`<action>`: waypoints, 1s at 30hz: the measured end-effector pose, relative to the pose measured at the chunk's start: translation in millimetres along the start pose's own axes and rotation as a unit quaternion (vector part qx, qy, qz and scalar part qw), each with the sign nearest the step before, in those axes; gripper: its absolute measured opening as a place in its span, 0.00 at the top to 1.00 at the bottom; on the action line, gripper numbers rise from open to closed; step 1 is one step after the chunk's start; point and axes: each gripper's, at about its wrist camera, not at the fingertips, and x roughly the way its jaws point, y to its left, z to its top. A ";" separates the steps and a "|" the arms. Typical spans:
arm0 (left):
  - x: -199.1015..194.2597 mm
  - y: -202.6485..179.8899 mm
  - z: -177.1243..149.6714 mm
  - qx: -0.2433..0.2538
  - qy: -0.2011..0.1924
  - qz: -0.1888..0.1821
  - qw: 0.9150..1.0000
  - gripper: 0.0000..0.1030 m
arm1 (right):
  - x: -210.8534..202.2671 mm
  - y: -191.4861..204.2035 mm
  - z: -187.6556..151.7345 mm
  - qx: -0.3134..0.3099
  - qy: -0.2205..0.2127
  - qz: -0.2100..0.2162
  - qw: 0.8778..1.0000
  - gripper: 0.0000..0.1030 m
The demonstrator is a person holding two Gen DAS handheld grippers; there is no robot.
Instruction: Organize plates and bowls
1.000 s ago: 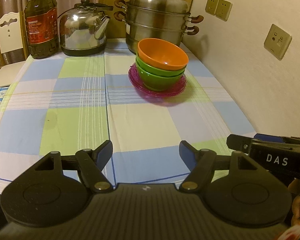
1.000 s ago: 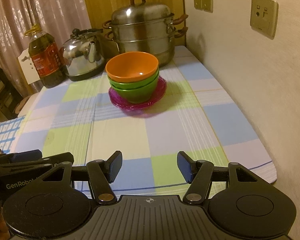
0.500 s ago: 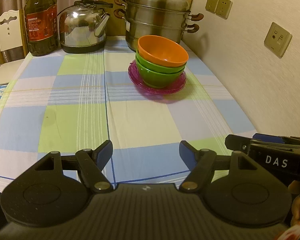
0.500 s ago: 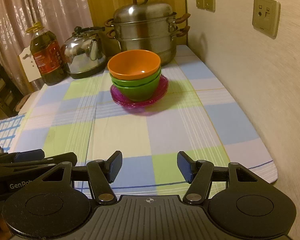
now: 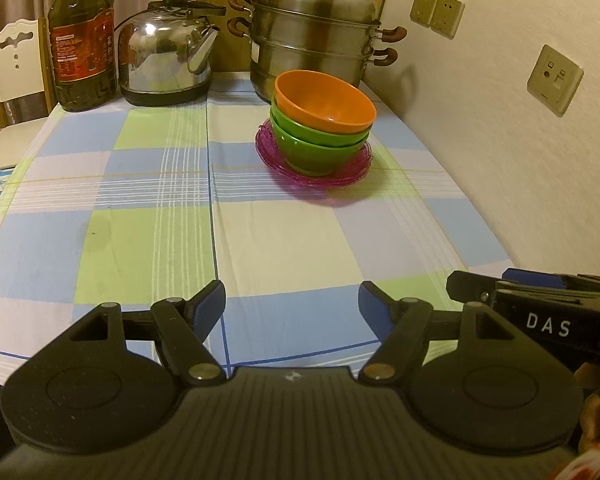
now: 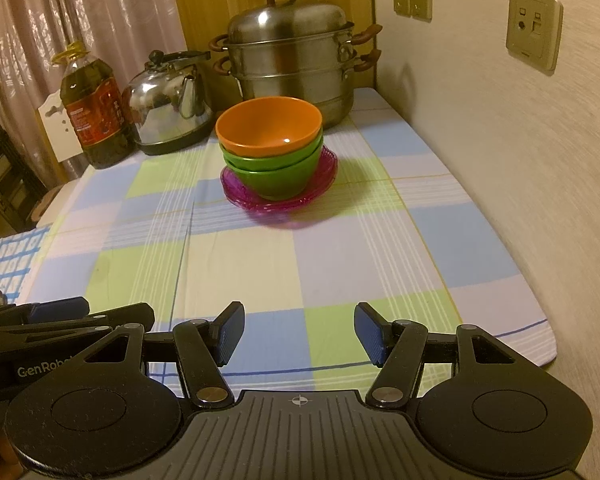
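Note:
An orange bowl (image 5: pixel 325 100) sits nested on green bowls (image 5: pixel 312 148), stacked on purple see-through plates (image 5: pixel 268 151) at the far middle of the checked table. The stack also shows in the right wrist view: orange bowl (image 6: pixel 269 128), green bowls (image 6: pixel 276 176), plates (image 6: pixel 324 184). My left gripper (image 5: pixel 292 306) is open and empty, low over the table's near edge, far from the stack. My right gripper (image 6: pixel 299 332) is open and empty, also at the near edge, beside the left one.
A steel steamer pot (image 5: pixel 314 36), a kettle (image 5: pixel 166 56) and an oil bottle (image 5: pixel 82 40) stand along the back. A wall with sockets (image 5: pixel 554 80) runs along the right. A white chair back (image 5: pixel 16 60) is at far left.
Both grippers have drawn slightly back and tilted, so the stack sits a little lower in view. Jaws stay open. The bowls and plates have not moved.

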 end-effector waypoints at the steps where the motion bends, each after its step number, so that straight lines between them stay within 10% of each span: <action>1: 0.1 0.1 0.0 0.000 0.000 0.000 1.000 0.31 | 0.0 0.1 0.1 0.000 0.000 0.000 1.000 0.41; 30: 0.4 -0.1 -0.2 0.001 -0.001 0.000 1.000 0.31 | 3.9 -2.7 -3.5 0.000 0.006 0.000 1.000 0.41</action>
